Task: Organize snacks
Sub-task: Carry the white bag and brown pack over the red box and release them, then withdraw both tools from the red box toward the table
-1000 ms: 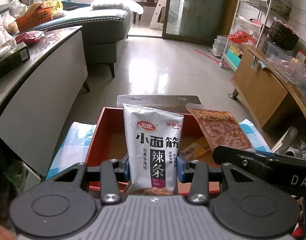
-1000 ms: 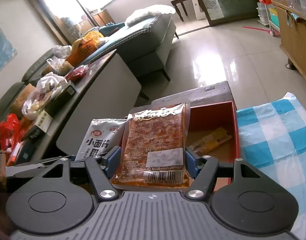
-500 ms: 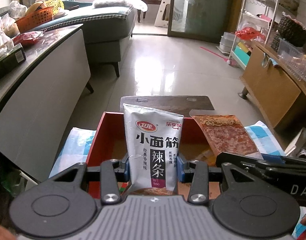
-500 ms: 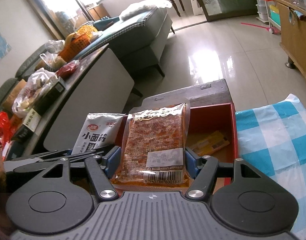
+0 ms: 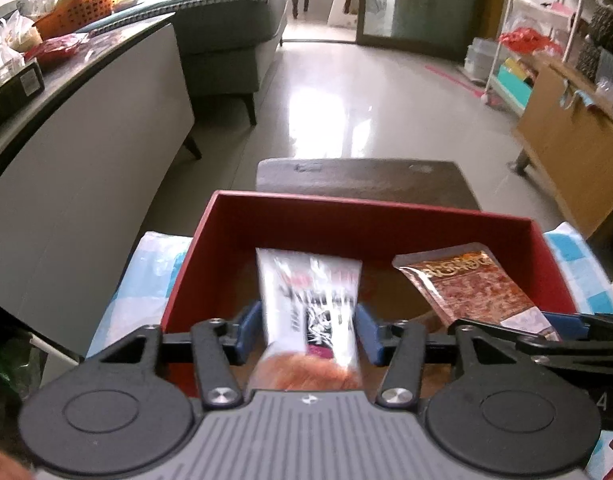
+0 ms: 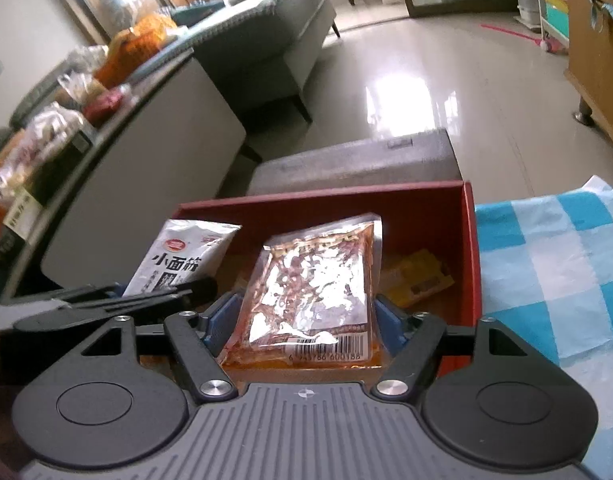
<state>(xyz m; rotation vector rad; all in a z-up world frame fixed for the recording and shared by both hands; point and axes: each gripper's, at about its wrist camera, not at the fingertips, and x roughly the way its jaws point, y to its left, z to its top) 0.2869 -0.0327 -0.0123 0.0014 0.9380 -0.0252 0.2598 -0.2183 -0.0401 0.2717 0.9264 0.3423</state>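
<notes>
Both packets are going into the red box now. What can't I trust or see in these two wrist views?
- White packet, left wrist view: print smeared by motion blur, so whether the left gripper's jaws, just opening, have let go is unclear.
- Red box floor: mostly covered by both packets.
- Yellow packet, right wrist view: partly hidden behind the clear spicy packet; label too small.
- Right gripper: jaws just opening; pad contact unclear.

A matt red cardboard box [image 5: 370, 220] is seen beside a checked blue cloth [image 6: 554, 264], glossy plastic film wraps the white snack packet [image 6: 182, 256] and the clear packet [image 6: 310, 296], and the floor [image 5: 346, 92] is polished.
</notes>
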